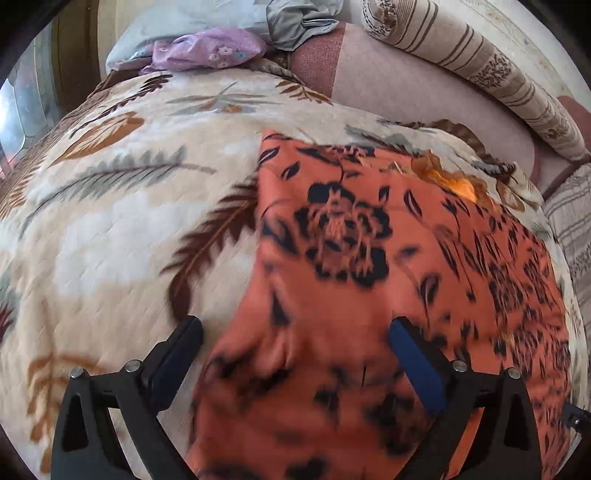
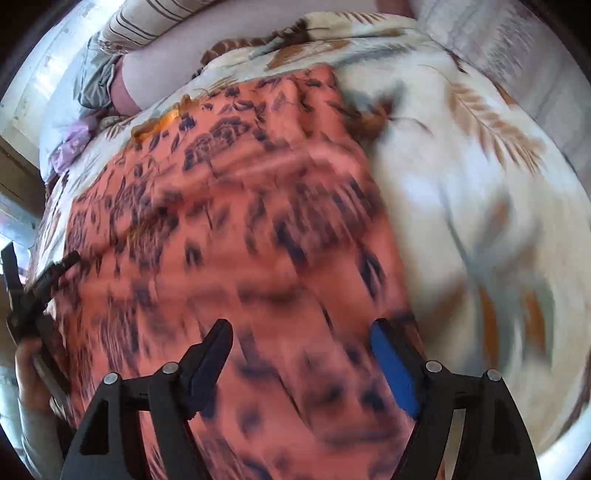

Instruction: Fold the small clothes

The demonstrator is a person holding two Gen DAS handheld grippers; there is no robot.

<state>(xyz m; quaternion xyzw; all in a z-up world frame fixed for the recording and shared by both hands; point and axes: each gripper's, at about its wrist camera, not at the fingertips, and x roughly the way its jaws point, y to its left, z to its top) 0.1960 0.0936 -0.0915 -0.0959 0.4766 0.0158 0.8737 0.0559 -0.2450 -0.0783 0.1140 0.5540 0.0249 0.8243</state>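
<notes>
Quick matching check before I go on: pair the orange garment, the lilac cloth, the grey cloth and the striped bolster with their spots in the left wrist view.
Things:
1. orange black-flowered garment
2. lilac flower-print cloth
3. crumpled grey cloth
4. brown-striped cream bolster

Places:
A. far top, middle
B. along the upper right
C. near, beneath the open left tool
D. far upper left, on a pale blue pillow

Pairs: 1-C, 2-D, 3-A, 4-B

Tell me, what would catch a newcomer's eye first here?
The orange cloth with black flower print stands out, spread on a cream quilt with brown and grey leaves. Both the left gripper and the right gripper hang open over it. A crumpled lilac flowered garment lies at the far edge.
</notes>
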